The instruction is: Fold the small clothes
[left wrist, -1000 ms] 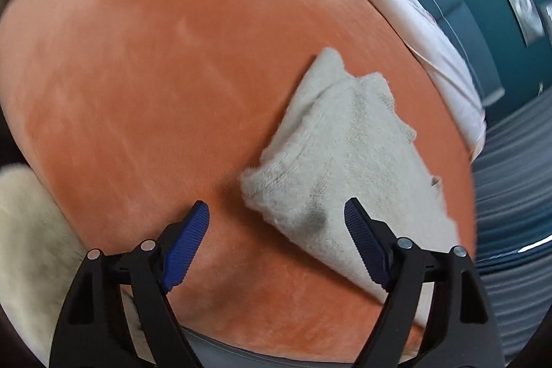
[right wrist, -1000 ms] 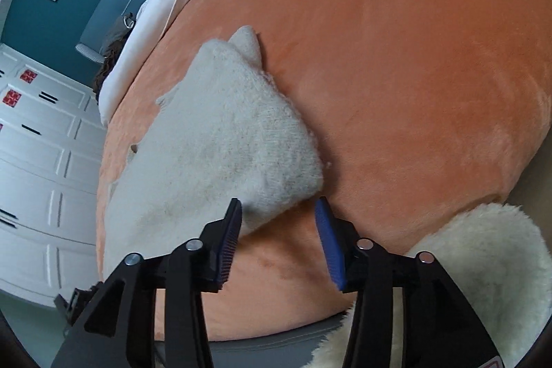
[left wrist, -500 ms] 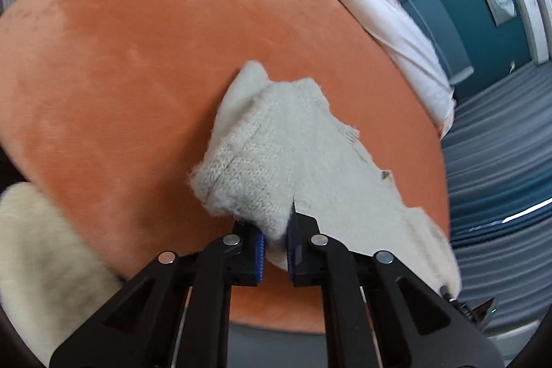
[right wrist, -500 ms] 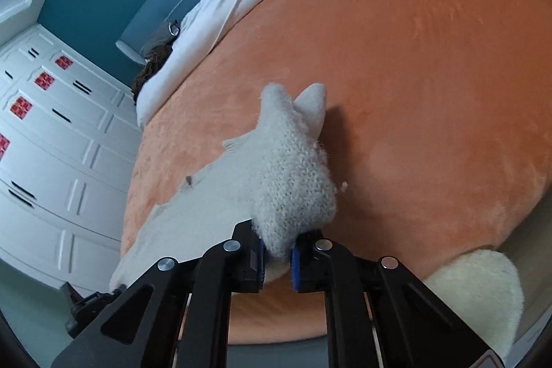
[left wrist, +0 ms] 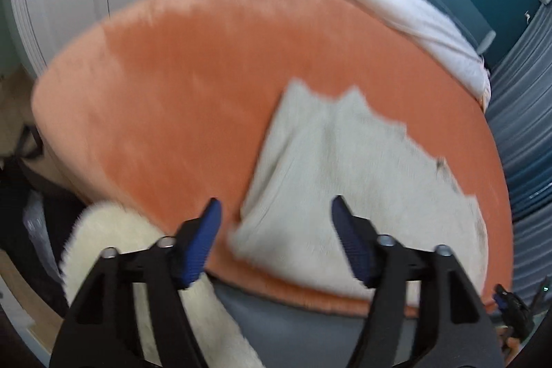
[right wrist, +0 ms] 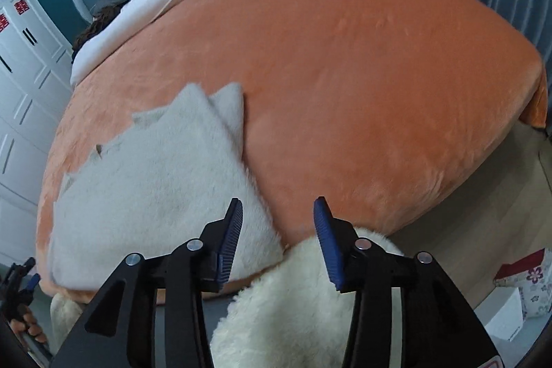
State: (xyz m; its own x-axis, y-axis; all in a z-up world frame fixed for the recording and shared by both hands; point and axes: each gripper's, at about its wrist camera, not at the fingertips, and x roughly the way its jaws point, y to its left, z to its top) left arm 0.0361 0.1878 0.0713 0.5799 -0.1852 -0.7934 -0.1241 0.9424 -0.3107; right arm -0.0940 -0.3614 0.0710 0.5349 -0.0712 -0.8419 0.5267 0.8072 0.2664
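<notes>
1. While both tools are hanging above the near edge of the bed, the left gripper point(left wrist: 276, 219) is standing released, its blue ribbed pads spread wide with nothing between them.
2. Its black frame is pointing forward over the cream knit garment point(left wrist: 348, 188), one pad sitting over the garment's near left corner and the other over its middle, in this view.
3. Spread apart as well, the right gripper point(right wrist: 277, 219) is gripping nothing and is looking over the garment's point(right wrist: 155, 192) near right corner.
4. The garment is lying flat on the orange blanket point(right wrist: 362, 85), close to the bed's near edge, towards the left side in the right wrist view.
5. Its fabric is showing a soft, fuzzy knit; the far edge is running jagged, with two pointed flaps sticking up at the far corner.
6. The blanket is looking plush and velvety, with a slight sheen.
7. A shaggy cream fur rug point(right wrist: 296, 306) is lying below the bed's near edge, under the right gripper.
8. A white duvet point(left wrist: 396, 6) is bunching along the far edge of the bed.
</notes>
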